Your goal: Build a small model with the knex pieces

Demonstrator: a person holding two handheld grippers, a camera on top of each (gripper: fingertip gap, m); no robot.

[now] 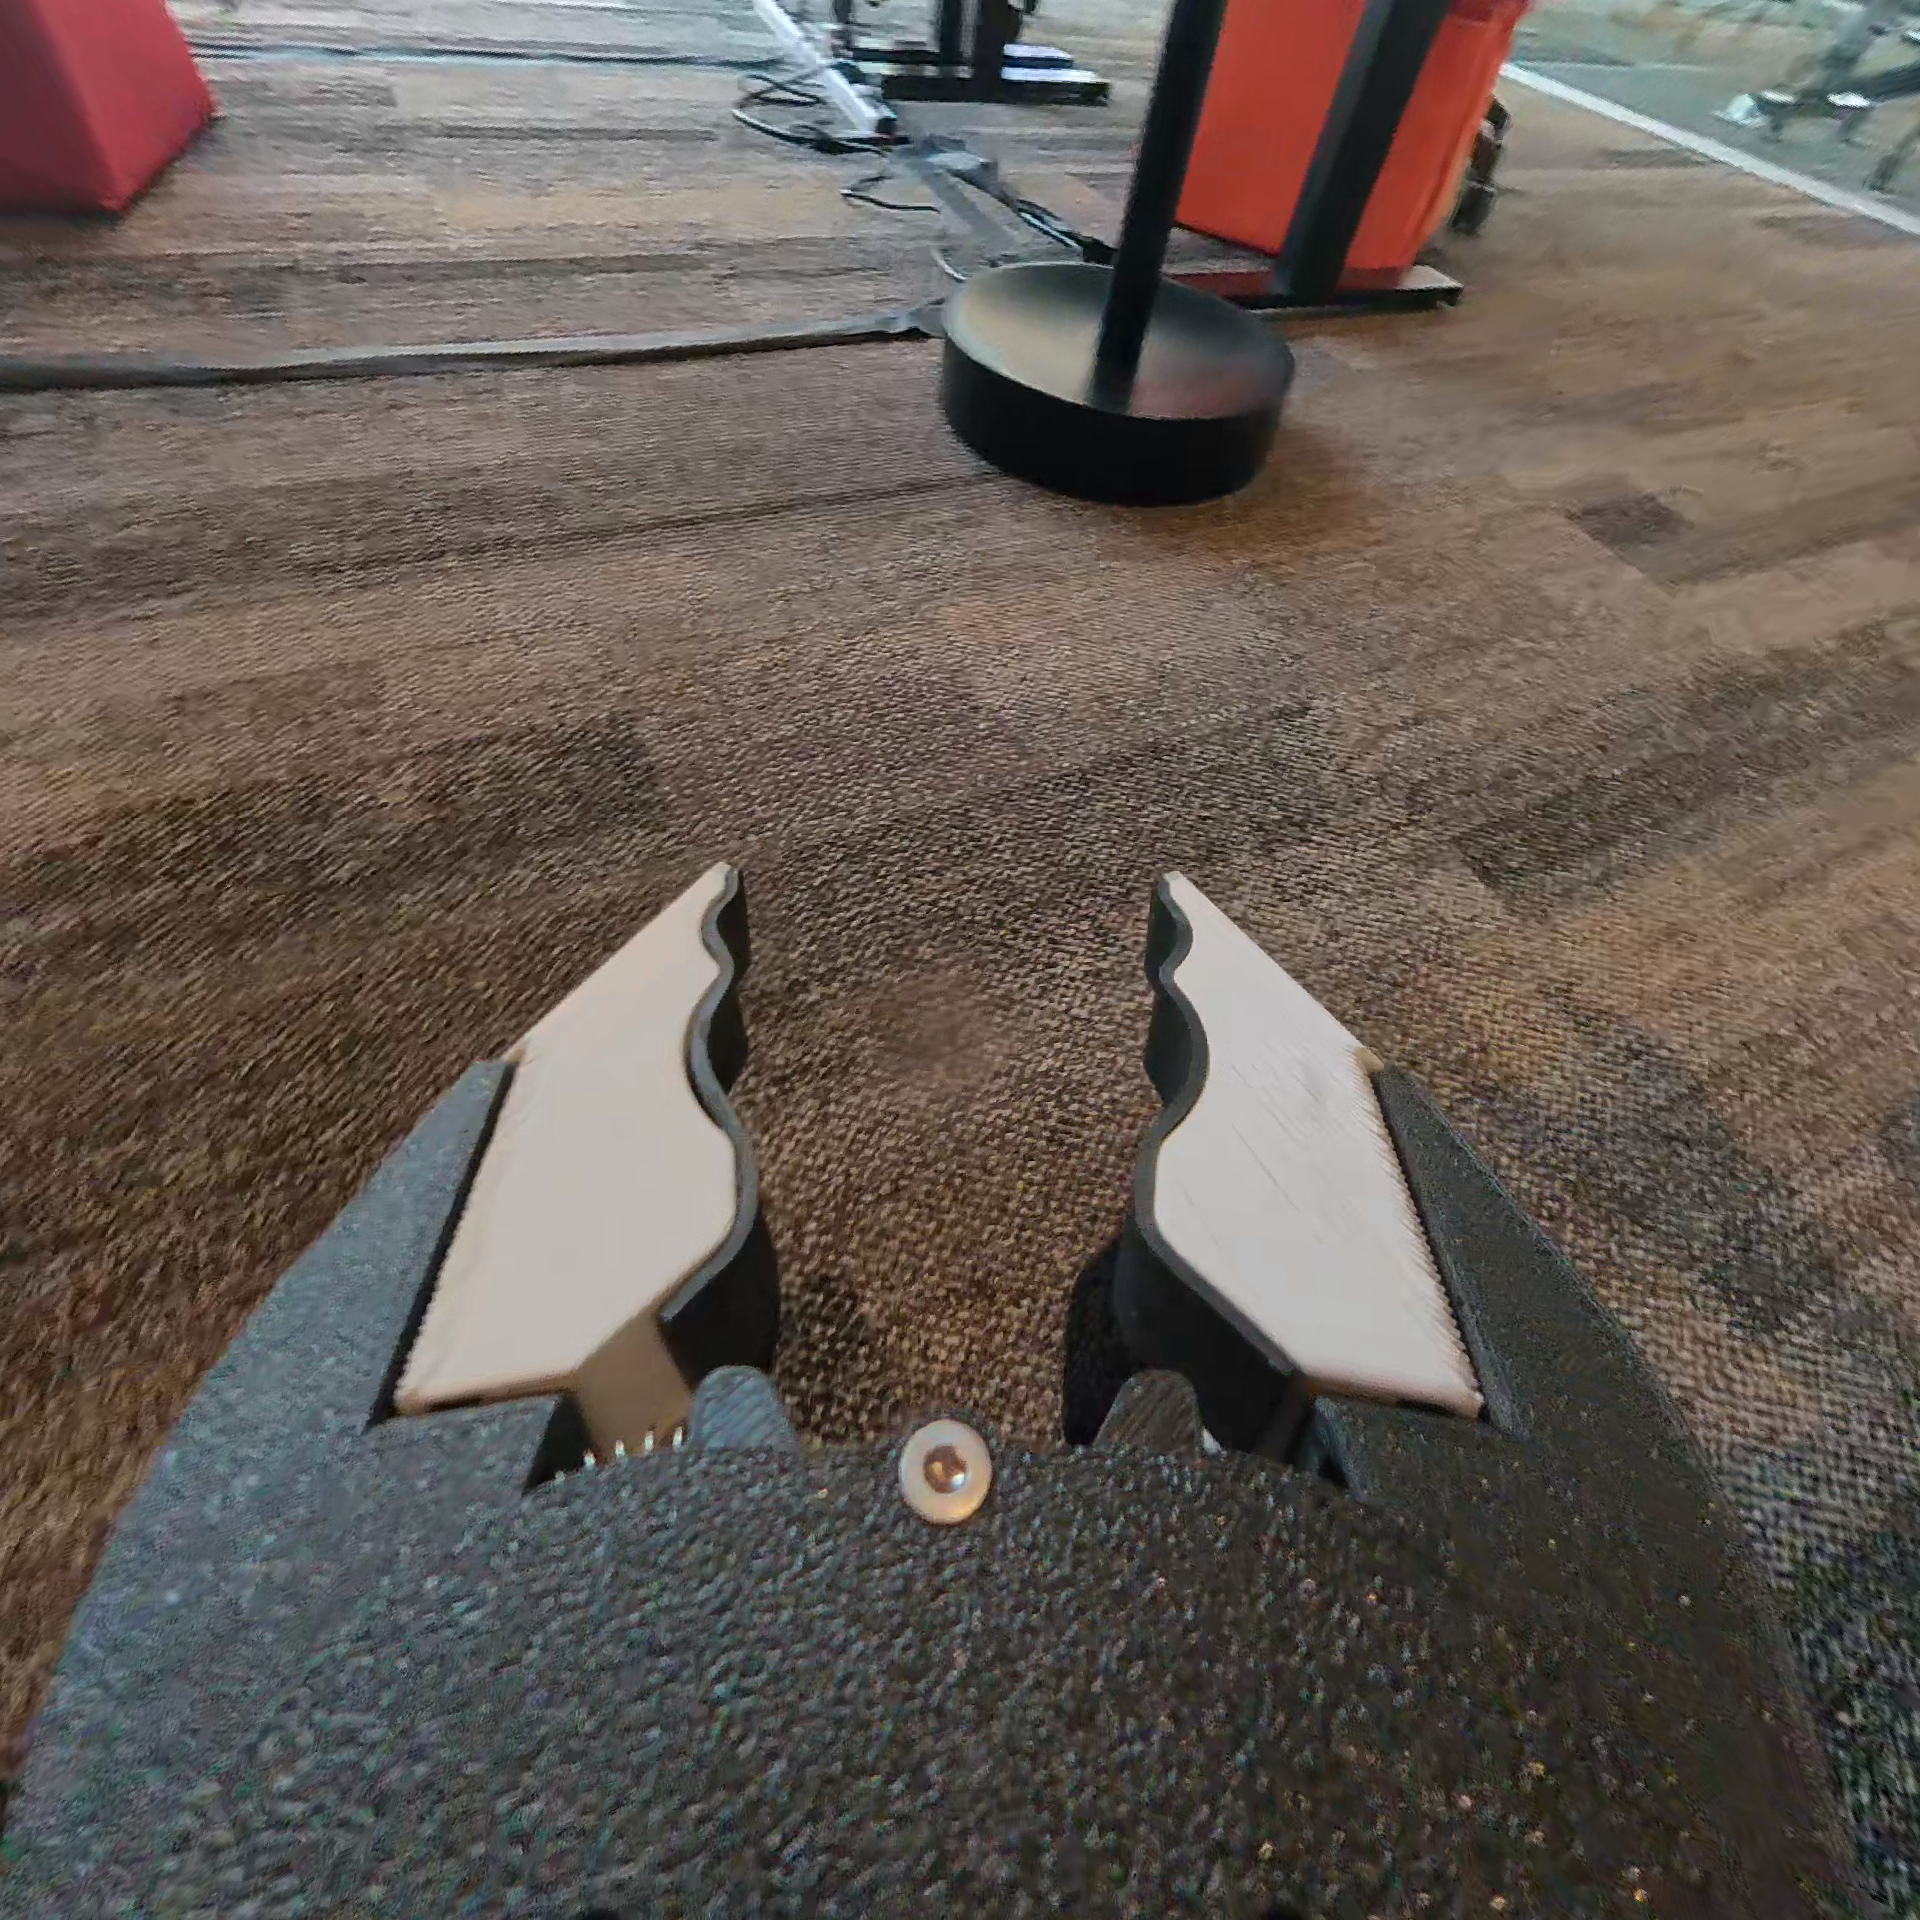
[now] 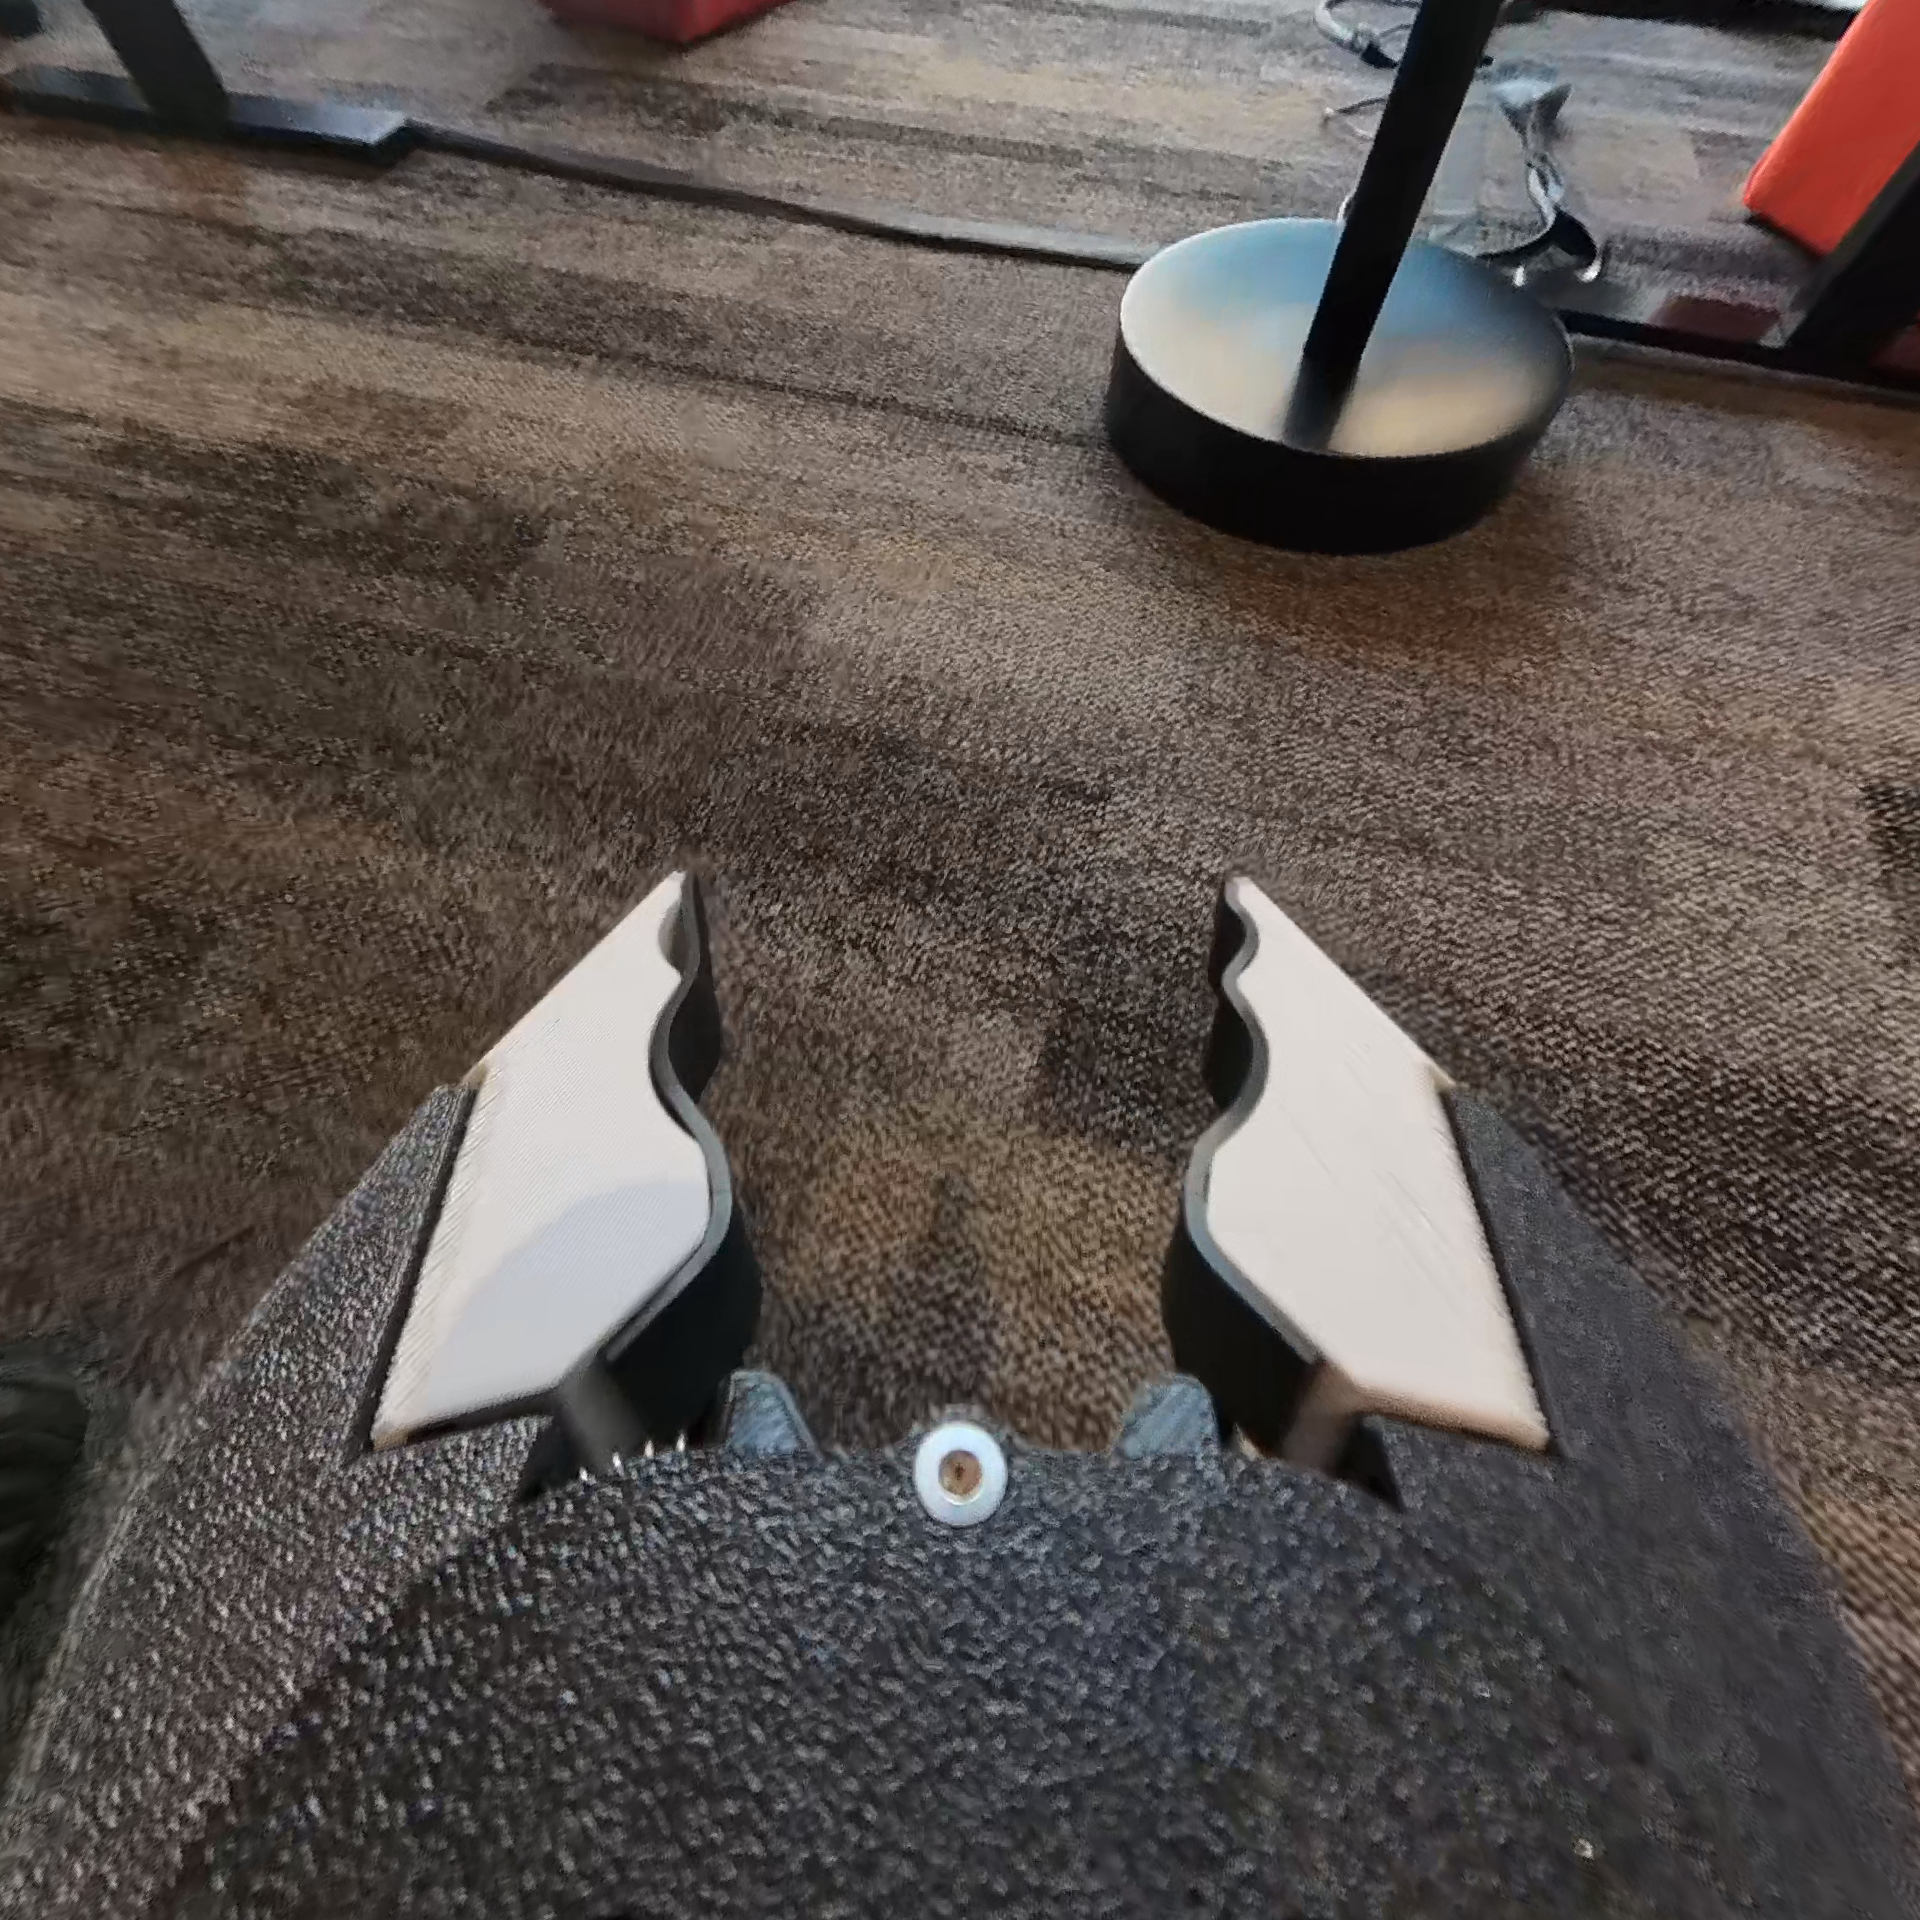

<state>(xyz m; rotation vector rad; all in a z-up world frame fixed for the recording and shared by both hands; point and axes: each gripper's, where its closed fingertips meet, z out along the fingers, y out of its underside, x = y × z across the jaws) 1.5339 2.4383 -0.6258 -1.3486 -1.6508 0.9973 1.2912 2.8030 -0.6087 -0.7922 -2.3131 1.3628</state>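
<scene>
- Two hand-held grippers show, each with a black pebbled plastic body, pale cream finger plates and black wavy-edged inner pads; both point down and forward over a brown and grey mottled carpet.
- Left gripper: its jaws stand spread wide with nothing between them, only carpet showing through the gap. A silver screw sits at the middle of its body, just behind the gap.
- Right gripper: its jaws are likewise spread apart and hold nothing; the carpet fills the space between the fingers. A white washer with a screw sits at the middle of its body.
- Nearest thing to both grippers is a round black metal stand base, lying flat on the carpet ahead and to the right of the fingers, well apart from them. A thin black pole rises from its middle, leaning in the picture.
- From the right wrist view the same base and pole lie ahead and right, again well clear of the fingertips.
- Behind the base in the left wrist view stands an orange fabric box inside a black frame, with black cables and a white power strip on the floor beyond.
- One flat black cable cover strip runs across the carpet from the left edge to the base.
- One red block sits at the far left corner.
- Some motion blur softens the edges of both views.
</scene>
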